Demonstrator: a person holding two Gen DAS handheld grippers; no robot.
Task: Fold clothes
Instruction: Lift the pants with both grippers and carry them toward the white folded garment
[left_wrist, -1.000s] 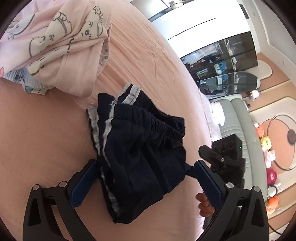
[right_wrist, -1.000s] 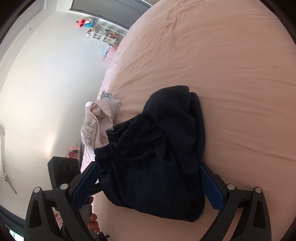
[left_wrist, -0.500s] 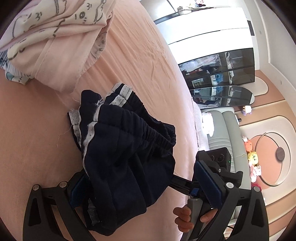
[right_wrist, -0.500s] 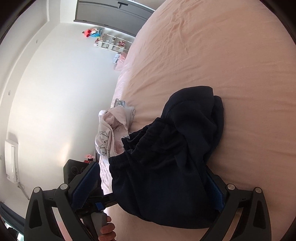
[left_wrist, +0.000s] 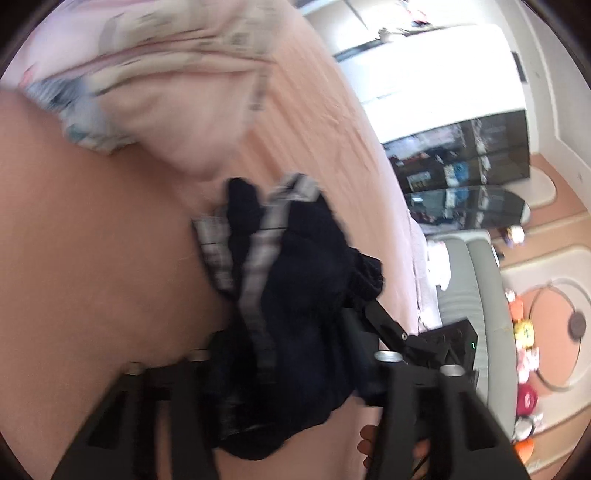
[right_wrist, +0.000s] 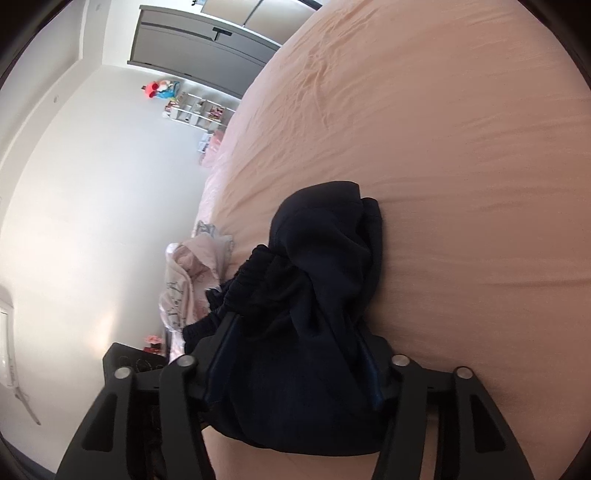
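**A:** What has changed since half a second ago?

**B:** Both tools have drawn their fingers in. The left gripper (left_wrist: 284, 365), wide apart before, now has its fingers pressed against a bunch of the dark shorts (left_wrist: 295, 314); the view is blurred by motion, so the exact bite is hard to judge. The right gripper (right_wrist: 295, 365) has likewise narrowed, its blue-lined fingers (right_wrist: 221, 354) squeezing the shorts (right_wrist: 306, 332) from both sides.

**A:** Where do the shorts lie?

**B:** Bunched on the peach bedsheet (right_wrist: 461, 166), with their near end gathered between the fingers of each tool. The elastic waistband (right_wrist: 255, 273) shows at the left of the right view; grey-and-white side stripes (left_wrist: 258, 266) run up the middle of the left view.

**A:** And beyond them?

**B:** A pink printed garment (left_wrist: 177, 81) is heaped just past the shorts, nearly touching their far edge. Farther off, a dark glass cabinet (left_wrist: 461, 155) holds small items too blurred to name, and a white shelf unit (right_wrist: 195, 114) carries small colourful things.
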